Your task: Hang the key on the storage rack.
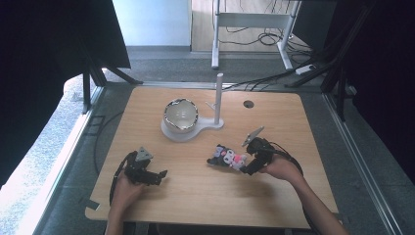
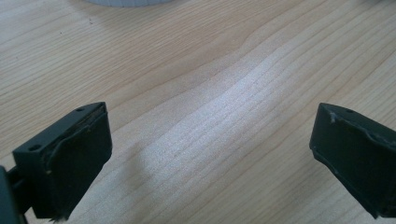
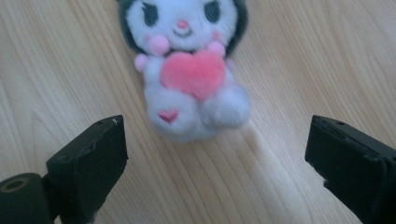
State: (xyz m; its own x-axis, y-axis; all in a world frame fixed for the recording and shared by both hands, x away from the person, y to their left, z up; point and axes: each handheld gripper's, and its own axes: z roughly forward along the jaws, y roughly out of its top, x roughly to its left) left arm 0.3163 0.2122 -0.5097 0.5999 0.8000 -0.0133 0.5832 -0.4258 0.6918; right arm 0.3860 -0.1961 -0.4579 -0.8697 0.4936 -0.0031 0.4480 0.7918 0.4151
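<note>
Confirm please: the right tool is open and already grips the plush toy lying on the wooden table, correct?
Not quite. In the right gripper view the right tool is open, but the plush toy lies just ahead of it on the wooden table, not gripped.

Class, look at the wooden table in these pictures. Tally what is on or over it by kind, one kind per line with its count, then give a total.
Plush toys: 1, a white, black-hooded soft toy hugging a pink heart
Bowls: 1, a shiny round bowl
Stands: 1, a white plastic stand with an upright post, under the bowl
Hand-held grippers: 2, the left gripper and the right gripper, both open
Total: 5
</note>
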